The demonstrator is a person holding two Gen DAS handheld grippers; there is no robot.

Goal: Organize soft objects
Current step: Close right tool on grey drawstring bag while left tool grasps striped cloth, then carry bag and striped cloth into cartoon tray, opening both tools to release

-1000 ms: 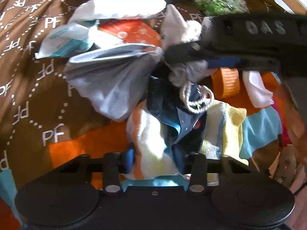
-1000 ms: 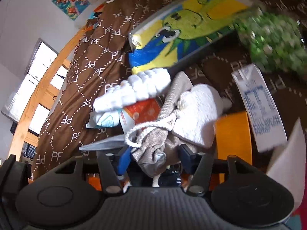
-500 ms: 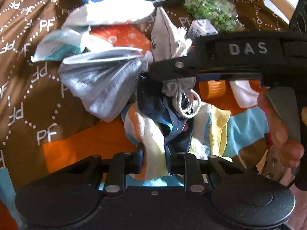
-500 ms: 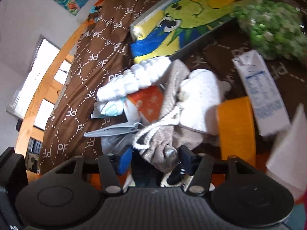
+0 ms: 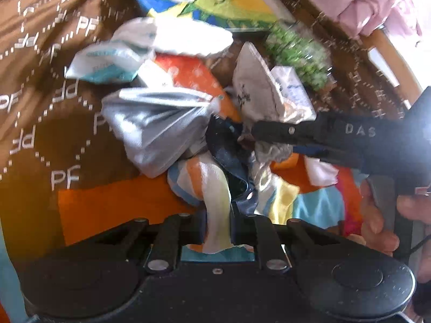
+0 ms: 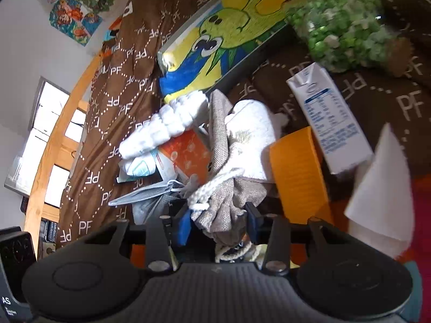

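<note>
A pile of soft things lies on a brown "PF" bedspread (image 5: 40,140). My left gripper (image 5: 218,231) is shut on a striped white, orange and yellow cloth (image 5: 215,196) at the pile's near edge. My right gripper (image 6: 218,224) is shut on the gathered neck of a grey drawstring pouch (image 6: 229,202) with a white cord (image 6: 207,191). In the left wrist view the right gripper (image 5: 258,134) reaches in from the right, over a dark blue cloth (image 5: 226,145). A grey face mask (image 5: 156,126) lies left of it.
A white pad roll (image 6: 164,126), an orange packet (image 6: 188,153), a white towel (image 6: 253,134), an orange block (image 6: 299,175), a carton (image 6: 328,118), a green bag (image 6: 344,35) and a cartoon picture board (image 6: 237,35) lie around. A wooden bed rail (image 6: 54,145) runs along the left.
My left gripper has closed on the striped cloth and the view has drawn back. My right gripper has tightened on the pouch neck and pulled it nearer.
</note>
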